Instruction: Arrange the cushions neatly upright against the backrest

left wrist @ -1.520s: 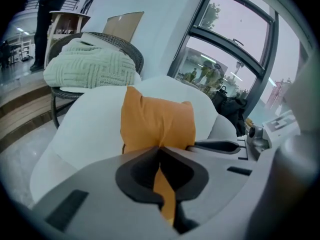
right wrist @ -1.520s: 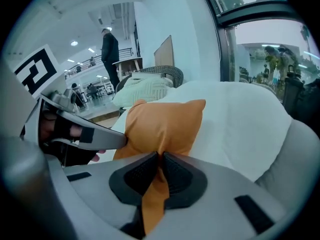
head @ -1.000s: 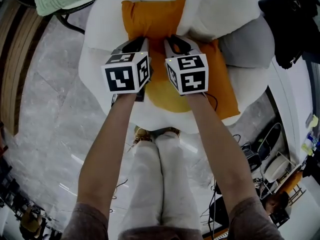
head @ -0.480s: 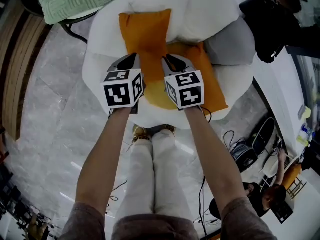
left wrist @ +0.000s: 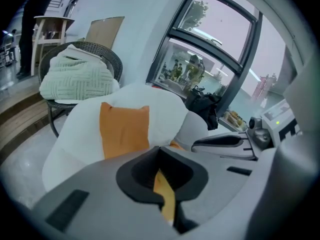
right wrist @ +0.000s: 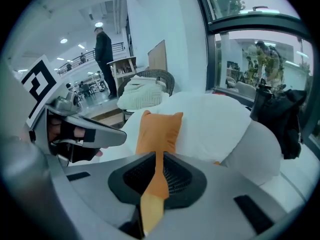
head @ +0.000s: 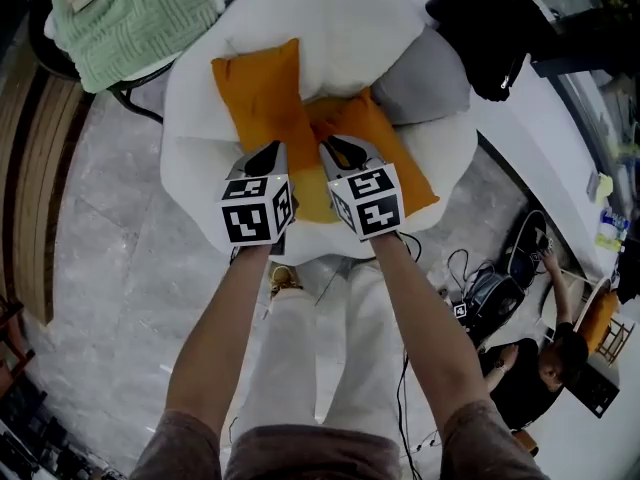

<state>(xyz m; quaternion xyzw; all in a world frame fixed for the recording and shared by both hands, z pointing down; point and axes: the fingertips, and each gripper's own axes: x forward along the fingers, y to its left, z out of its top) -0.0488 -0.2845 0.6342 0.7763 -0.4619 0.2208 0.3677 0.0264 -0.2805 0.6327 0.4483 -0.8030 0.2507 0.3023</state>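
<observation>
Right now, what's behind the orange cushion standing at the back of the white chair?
The orange cushion leans against the chair's white backrest, which shows around it. Beyond, leftward, sits a dark wicker chair holding a green blanket. Whatever lies directly behind the cushion is covered.

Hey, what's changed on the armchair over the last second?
The left gripper has just closed its jaws on the edge of the lying orange cushion, joining the right gripper, which already held it. Both seem to have drawn it up and back. The upright orange cushion, grey cushion and green blanket stayed put.
</observation>
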